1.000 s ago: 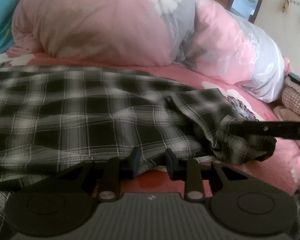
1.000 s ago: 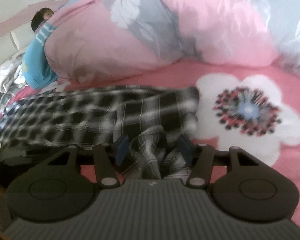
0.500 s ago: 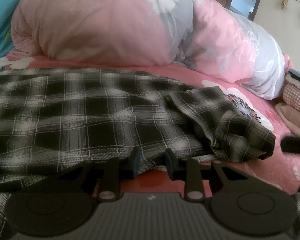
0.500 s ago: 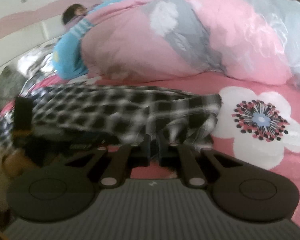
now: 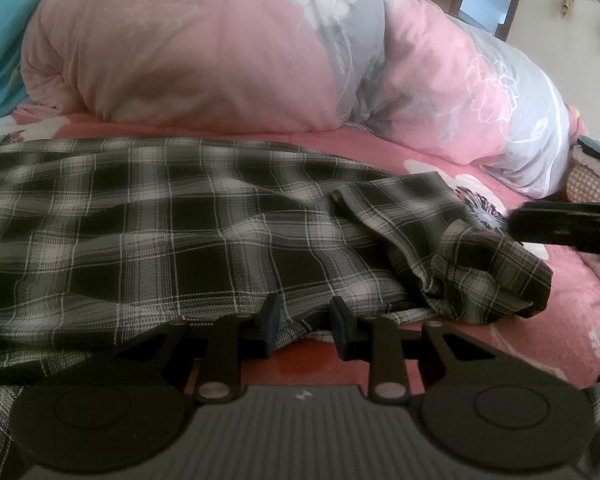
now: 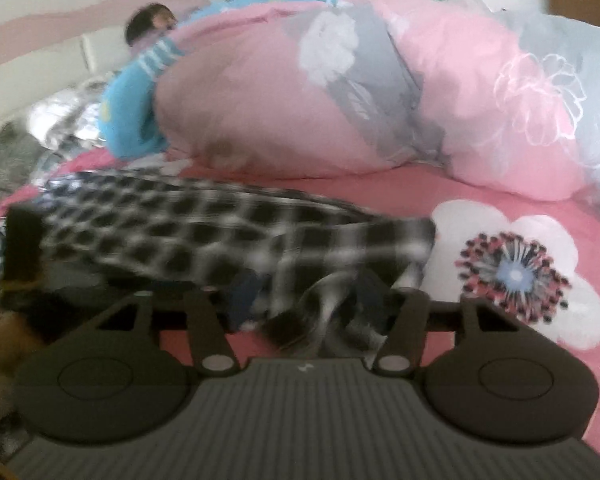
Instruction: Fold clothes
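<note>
Lying across the pink bed sheet: one black-and-white plaid garment.
Left gripper clenched on its near hem; right gripper, jaws just reopened, straddles the bunched end by the sheet's flower print, blurred.

I found nothing I could read in either wrist view. The only mark was a small pale emblem, just behind the jaws, on the ribbed grey housing of the left gripper, and it was too small to tell as a letter or a brand. The same pale mark sat behind the jaws on the right gripper, blurred beyond reading. The plaid garment ahead of the jaws carried no label that I could see, and the flowered bedding beyond it bore only printed blossoms, no words.
</note>
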The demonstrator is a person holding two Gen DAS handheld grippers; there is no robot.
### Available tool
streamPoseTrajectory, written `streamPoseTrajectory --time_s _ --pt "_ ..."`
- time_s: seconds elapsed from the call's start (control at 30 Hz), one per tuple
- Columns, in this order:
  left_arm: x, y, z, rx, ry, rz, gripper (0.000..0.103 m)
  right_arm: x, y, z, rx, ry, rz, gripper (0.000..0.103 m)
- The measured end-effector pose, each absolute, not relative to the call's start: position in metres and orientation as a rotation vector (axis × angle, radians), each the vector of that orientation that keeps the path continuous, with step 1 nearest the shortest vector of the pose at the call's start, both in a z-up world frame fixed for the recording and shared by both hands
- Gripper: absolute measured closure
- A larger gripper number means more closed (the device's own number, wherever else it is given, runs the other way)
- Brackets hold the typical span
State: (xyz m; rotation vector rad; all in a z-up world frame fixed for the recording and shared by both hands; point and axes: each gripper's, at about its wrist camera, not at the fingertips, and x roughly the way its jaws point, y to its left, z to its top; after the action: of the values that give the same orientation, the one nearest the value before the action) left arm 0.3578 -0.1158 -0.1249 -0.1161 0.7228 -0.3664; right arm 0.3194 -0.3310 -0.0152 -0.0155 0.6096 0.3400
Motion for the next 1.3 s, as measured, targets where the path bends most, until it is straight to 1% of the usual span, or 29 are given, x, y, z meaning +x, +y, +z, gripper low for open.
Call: streamPoseTrajectory --time_s 0.07,0.13,0.17,0.2,0.37,0.47,0.53,0.67,0.77,0.83,0.93,1.03,1.07,1.1,1.13,1.17,1.3 --pt "0.358 -0.116 -0.125 -0.116 0.722 -0.366 0.073 0.339 -0.329 -0.025 -0.016 0.666 0.315 0.046" --pt "0.358 -0.115 -0.125 -0.117 0.722 -0.366 0.073 0.352 -0.328 -0.036 0.007 0.729 0.345 0.053" --pt "0.357 -0.115 -0.125 -0.118 0.722 -0.366 0.073 0.352 -0.326 -0.04 0.007 0.744 0.363 0.072" --pt "0.357 -0.115 -0.125 -0.117 0.722 -0.366 0.073 0.348 -0.322 -0.042 -0.01 0.749 0.385 0.094" --pt "0.357 -0.115 -0.124 -0.117 0.721 -0.366 0.073 0.302 -0.299 -0.036 -0.162 0.693 0.493 0.097" --pt "0.357 -0.114 -0.124 -0.123 0.72 -0.367 0.073 0.287 -0.307 -0.025 -0.159 0.628 0.468 0.099" --pt "0.358 -0.113 -0.124 -0.136 0.721 -0.369 0.073 0.29 -0.332 -0.011 -0.063 0.556 0.391 0.099" --pt "0.358 -0.111 -0.124 -0.149 0.722 -0.37 0.073 0.289 -0.422 0.005 0.309 0.391 0.131 0.099" --pt "0.358 -0.112 -0.124 -0.147 0.72 -0.369 0.073 0.262 -0.481 -0.014 0.565 0.317 -0.051 0.099" --pt "0.358 -0.111 -0.125 -0.153 0.719 -0.371 0.073 0.25 -0.5 -0.035 0.668 0.345 -0.093 0.099" --pt "0.36 -0.107 -0.123 -0.18 0.719 -0.381 0.074 0.252 -0.488 -0.051 0.669 0.423 -0.015 0.096" --pt "0.365 -0.103 -0.115 -0.224 0.726 -0.389 0.073 0.274 -0.451 -0.043 0.557 0.471 0.168 0.092" --pt "0.37 -0.103 -0.11 -0.24 0.728 -0.392 0.073 0.284 -0.437 -0.038 0.513 0.485 0.235 0.079" --pt "0.378 -0.105 -0.105 -0.259 0.738 -0.41 0.073 0.292 -0.422 -0.035 0.461 0.502 0.294 0.058" --pt "0.386 -0.106 -0.1 -0.278 0.748 -0.428 0.072 0.299 -0.406 -0.032 0.398 0.519 0.351 0.049" --pt "0.394 -0.109 -0.094 -0.295 0.76 -0.448 0.069 0.307 -0.391 -0.03 0.333 0.537 0.401 0.042" --pt "0.441 -0.137 -0.085 -0.266 0.827 -0.496 0.063 0.325 -0.345 -0.038 0.064 0.597 0.444 0.041"
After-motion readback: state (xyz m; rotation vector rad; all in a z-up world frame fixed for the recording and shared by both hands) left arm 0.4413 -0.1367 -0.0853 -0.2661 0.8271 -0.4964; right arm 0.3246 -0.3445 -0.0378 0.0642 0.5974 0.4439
